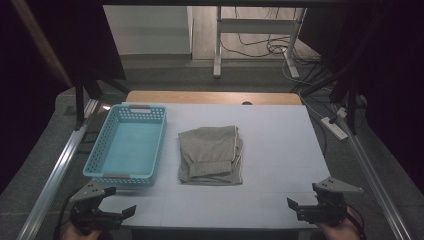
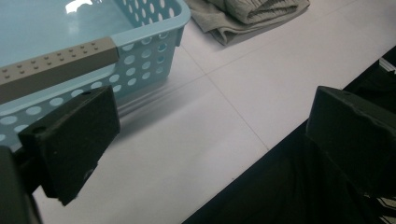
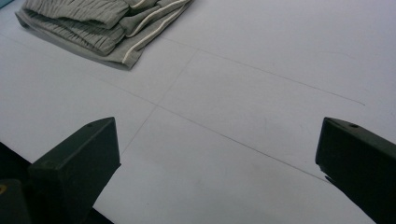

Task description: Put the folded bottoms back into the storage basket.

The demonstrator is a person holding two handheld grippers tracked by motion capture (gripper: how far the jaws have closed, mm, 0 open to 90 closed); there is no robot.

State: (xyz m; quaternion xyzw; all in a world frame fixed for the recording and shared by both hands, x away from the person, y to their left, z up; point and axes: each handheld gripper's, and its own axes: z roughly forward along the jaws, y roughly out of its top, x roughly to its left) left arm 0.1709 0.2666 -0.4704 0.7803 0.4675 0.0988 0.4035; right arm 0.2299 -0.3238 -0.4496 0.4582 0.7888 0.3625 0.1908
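1. My left tongs sit at the lower left of the high view, at the near edge of the tabletop, with the jaws spread wide and nothing between them.
2. My right tongs sit at the lower right of that view, likewise spread and empty; the right gripper view shows bare tabletop between the two black jaws.
3. The folded shorts lie in the middle of the high view, flat on the tabletop, grey-beige with a pale stripe down one side. They are well apart from both tongs.
4. The basket stands just left of the shorts, near but not touching them, and its blue floor is bare (nothing has gone in yet). In the left gripper view the basket fills the upper left, its tan handle strip just above my left jaw, and the shorts peek in at the top.
5. The shorts already look neatly folded, so I judge the folding done.
6. What is left, as I read it: reach in, take hold of the shorts, lift them across and set them down in the basket. None of that has begun.
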